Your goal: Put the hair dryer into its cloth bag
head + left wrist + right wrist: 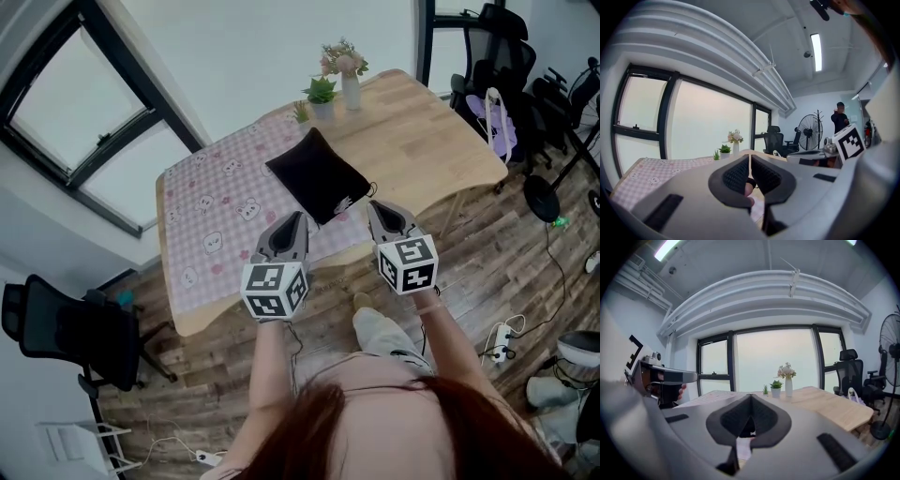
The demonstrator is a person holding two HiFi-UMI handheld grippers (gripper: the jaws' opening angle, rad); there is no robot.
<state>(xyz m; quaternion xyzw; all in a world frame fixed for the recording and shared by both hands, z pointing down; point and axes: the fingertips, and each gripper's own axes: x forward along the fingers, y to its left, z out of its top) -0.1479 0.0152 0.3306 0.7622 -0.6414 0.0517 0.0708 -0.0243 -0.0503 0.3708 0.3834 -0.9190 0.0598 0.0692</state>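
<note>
Cloth bag [317, 175], black, lies on the wooden table [431, 141], partly over the pink checked tablecloth [211, 206]; whether the hair dryer is inside, I cannot tell. Just short of its near corner hover the left gripper [299, 217] and right gripper [373, 205], each with jaws pressed together on nothing. Beyond the bag stand a potted plant [322, 94] and a flower vase [350, 86].

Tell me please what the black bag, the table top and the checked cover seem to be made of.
Black bag: probably soft cloth, matt; it lies limp with puffed, rounded edges. Table top: light wood or veneer, smooth; grain lines show. Checked cover: thin fabric or perhaps a wipeable sheet, pink and white; it lies flat, and the look leaves it open.
</note>
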